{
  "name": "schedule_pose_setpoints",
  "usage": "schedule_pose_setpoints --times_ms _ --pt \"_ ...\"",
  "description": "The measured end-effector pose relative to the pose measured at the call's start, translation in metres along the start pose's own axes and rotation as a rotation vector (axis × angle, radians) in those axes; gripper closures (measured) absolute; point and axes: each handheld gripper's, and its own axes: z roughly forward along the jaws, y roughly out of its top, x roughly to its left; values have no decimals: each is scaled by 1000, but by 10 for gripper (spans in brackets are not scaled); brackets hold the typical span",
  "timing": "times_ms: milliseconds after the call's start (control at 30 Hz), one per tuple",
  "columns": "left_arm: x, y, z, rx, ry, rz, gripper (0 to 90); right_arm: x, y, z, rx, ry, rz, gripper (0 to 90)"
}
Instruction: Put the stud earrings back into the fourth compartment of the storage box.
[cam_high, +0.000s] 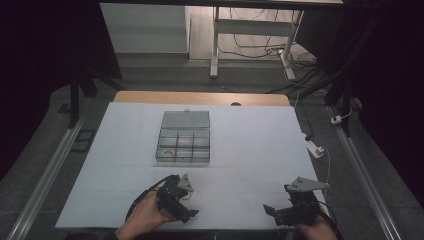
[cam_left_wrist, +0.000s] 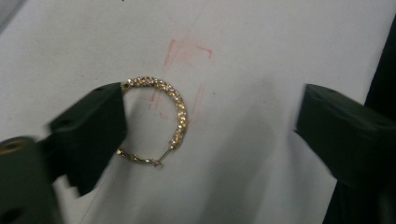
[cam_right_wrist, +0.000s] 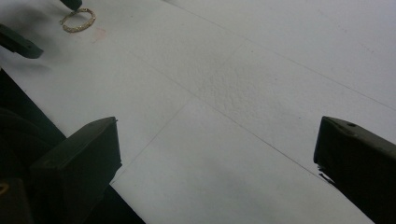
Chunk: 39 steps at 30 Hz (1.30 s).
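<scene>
A gold hoop earring (cam_left_wrist: 180, 109) set with small stones lies flat on the white sheet, its clasp open. My left gripper (cam_left_wrist: 210, 121) stands open around it. The left jaw's edge is at the hoop's rim and the right jaw stands well clear. From above, the left gripper (cam_high: 189, 200) is near the front edge, left of centre, with a hand behind it. In the right gripper view the earring (cam_right_wrist: 78, 21) lies far off at the top left. My right gripper (cam_right_wrist: 217, 149) is open over bare sheet, at the front right (cam_high: 274, 205).
A clear compartment box (cam_high: 183, 161) with its lid folded back stands mid-table, beyond the left gripper. Faint red pen marks (cam_left_wrist: 187, 49) sit on the white sheet (cam_high: 250, 150) beside the earring. The table's front edge runs just under both grippers.
</scene>
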Motion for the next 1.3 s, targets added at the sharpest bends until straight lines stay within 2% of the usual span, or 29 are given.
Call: schedule_pose_setpoints --times_ms 33,100,167,233,267,300,333,400,533,667,1000,1067,1300 --pt "0 0 1 9 -6 10 222 0 0 0 0 0 -1 11" --pt "-1 -1 0 16 22 40 325 0 0 0 0 0 -2 11" --pt "1 0 -2 21 29 31 392 0 0 0 -1 0 -2 11" --pt "4 -1 -3 11 29 16 533 0 0 1 1 0 -2 11" --pt "5 -2 -3 3 27 6 533 0 0 1 1 0 -2 11" --pt "7 -3 -3 1 30 2 629 0 0 1 2 0 -3 10" --pt "9 -3 -4 1 31 -9 629 0 0 1 2 0 -4 10" --pt "11 -3 -5 4 29 -21 719 0 0 1 3 0 -1 10" --pt "14 -4 -5 7 17 -51 828 0 0 1 3 1 -2 11" --pt "18 -4 -5 -1 -8 -102 859 1 0 1 3 2 -1 10" --pt "18 0 -6 26 -7 -100 866 1 0 1 4 2 -6 11" --pt "18 0 -6 17 -15 -120 866 1 0 1 3 3 -6 11" --pt "19 1 -15 -19 -14 -122 866 1 0 0 3 4 -6 11"
